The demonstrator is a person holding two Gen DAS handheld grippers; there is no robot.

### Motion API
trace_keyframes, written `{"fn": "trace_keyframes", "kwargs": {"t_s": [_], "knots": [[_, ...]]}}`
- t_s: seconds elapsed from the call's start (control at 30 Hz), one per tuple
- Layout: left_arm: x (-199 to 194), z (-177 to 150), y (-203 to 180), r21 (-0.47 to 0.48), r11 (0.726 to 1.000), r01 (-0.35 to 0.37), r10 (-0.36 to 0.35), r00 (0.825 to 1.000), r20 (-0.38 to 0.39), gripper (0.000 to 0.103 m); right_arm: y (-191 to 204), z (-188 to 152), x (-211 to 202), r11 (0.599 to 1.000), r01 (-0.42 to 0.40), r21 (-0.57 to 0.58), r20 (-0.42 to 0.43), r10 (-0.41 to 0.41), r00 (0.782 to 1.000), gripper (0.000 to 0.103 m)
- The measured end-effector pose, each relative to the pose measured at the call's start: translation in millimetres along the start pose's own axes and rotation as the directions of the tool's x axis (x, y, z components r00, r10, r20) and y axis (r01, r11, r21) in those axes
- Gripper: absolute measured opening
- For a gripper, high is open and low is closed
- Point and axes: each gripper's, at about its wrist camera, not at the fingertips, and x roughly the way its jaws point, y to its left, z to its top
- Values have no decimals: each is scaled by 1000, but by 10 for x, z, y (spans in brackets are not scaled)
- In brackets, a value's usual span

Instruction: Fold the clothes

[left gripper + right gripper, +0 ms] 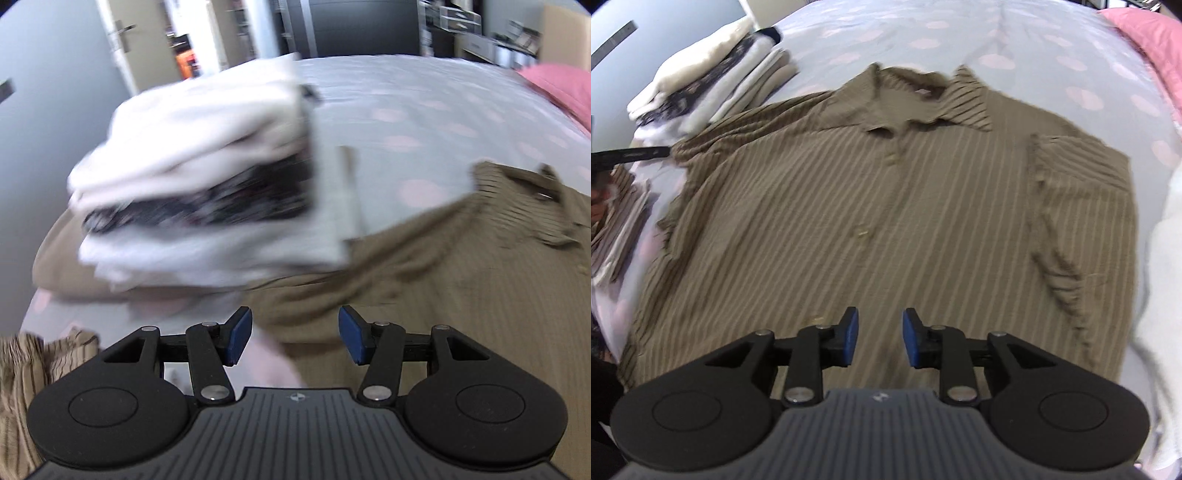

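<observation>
Olive striped shirt [871,206] lies flat beneath both released claws, right claw [877,338] and left claw [295,334].

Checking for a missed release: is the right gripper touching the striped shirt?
Apart. The right wrist view shows the right gripper open above the striped shirt, no fabric between its pads.

The shirt [879,206] is thin, crinkled olive cloth with woven stripes. At ten o'clock, the folded stack [701,85] looks soft, matt cotton; the bedsheet [923,40] is smooth.

L gripper [295,334] & R gripper [877,338]: jaws apart, empty.
</observation>
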Motion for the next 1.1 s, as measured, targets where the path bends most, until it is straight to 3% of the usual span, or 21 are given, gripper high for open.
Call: {"fn": "trace_keyframes", "kwargs": {"t_s": [0.13, 0.27, 0.4, 0.47, 0.53, 0.6, 0.93, 1.1], "knots": [[264, -16, 161, 8, 1000, -28, 28, 1000, 13, 50, 164, -23, 128, 998, -26, 57, -7, 27, 1000, 30], [404, 40, 73, 130, 990, -53, 46, 997, 57, 54, 256, 18, 321, 996, -15, 89, -20, 16, 1000, 30], [494, 72, -83, 231, 973, -21, 5, 998, 69, 55, 288, 124, 482, 996, -3, 92, -41, 6, 999, 30], [520, 83, -164, 270, 963, -6, -15, 997, 76, 50, 285, 164, 528, 995, -5, 98, -48, 10, 999, 30], [514, 107, -221, 290, 957, 14, -40, 996, 84, 22, 300, 190, 563, 996, -4, 90, -52, 8, 999, 30], [482, 160, -229, 283, 957, 67, -89, 994, 69, 6, 320, 211, 592, 997, -3, 78, -58, 7, 998, 30], [-18, 555, -105, 125, 968, 219, -232, 967, 101, 2, 295, 192, 545, 996, -5, 89, -52, 10, 999, 30], [-131, 976, -217, 66, 969, 236, -240, 969, 64, 2, 317, 230, 493, 998, -15, 64, -40, 18, 999, 30]]}}
